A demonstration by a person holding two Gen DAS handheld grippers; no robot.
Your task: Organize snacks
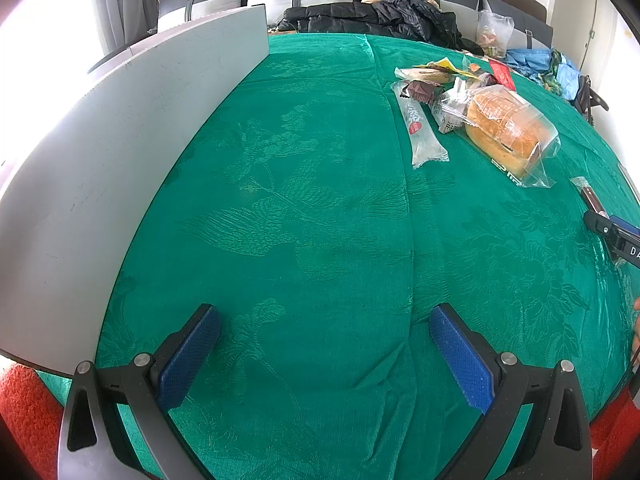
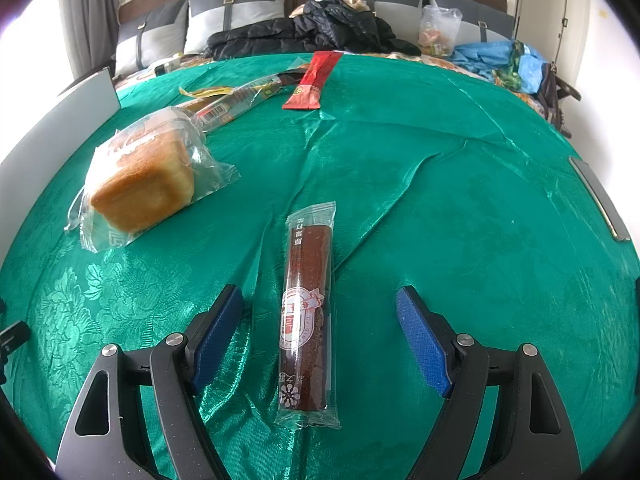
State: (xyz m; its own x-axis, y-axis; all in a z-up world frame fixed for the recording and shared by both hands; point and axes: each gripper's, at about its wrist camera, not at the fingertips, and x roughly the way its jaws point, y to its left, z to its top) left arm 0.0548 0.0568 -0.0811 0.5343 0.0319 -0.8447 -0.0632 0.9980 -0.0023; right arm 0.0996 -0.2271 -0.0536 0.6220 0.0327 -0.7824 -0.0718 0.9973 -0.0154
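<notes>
two grippers under my control, both with blue-padded jaws spread wide and holding nothing. my right gripper [image 2: 320, 332] straddles a long dark-brown snack bar in a clear wrapper [image 2: 306, 316], which lies flat on the green patterned tablecloth [image 2: 440, 200] between the pads without touching either. to its left sits a bagged golden bread loaf [image 2: 144, 184]; further back, a red sachet [image 2: 314, 80]. my left gripper [image 1: 324, 356] hangs over bare cloth beside a grey upright panel [image 1: 120, 140], well apart from the heap of wrapped snacks [image 1: 440, 92].

Green tablecloth [image 1: 304, 208] — black jacket [image 2: 304, 32] behind
</notes>
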